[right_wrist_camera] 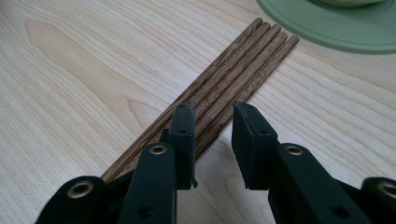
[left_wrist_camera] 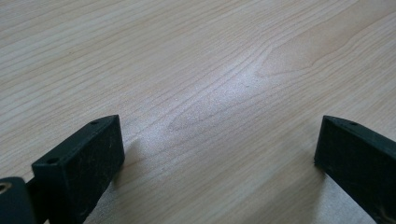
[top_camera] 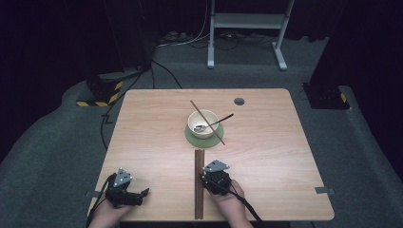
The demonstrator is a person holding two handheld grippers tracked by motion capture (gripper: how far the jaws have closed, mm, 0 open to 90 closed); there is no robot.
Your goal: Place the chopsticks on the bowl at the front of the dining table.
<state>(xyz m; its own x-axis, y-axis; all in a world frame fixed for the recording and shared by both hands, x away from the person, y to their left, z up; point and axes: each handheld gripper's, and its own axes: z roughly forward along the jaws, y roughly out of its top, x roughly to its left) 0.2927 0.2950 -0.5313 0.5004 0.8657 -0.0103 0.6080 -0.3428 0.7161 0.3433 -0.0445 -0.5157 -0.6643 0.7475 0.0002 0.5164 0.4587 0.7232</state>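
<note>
The right hand-held gripper (right_wrist_camera: 212, 121) straddles 4 dark brown wooden chopsticks (right_wrist_camera: 233, 70) half-spread, unpinched, while the high view adds the spread left hand-held gripper (top_camera: 142, 194).

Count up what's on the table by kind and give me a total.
Chopsticks: 5, four side by side and one across the bowl
Bowl: 1
Spoon: 1
Green coaster: 1
Total: 8

Dark room, grey carpet (top_camera: 57, 156), white metal stand (top_camera: 247, 21), cables on floor (top_camera: 190, 40).
</note>
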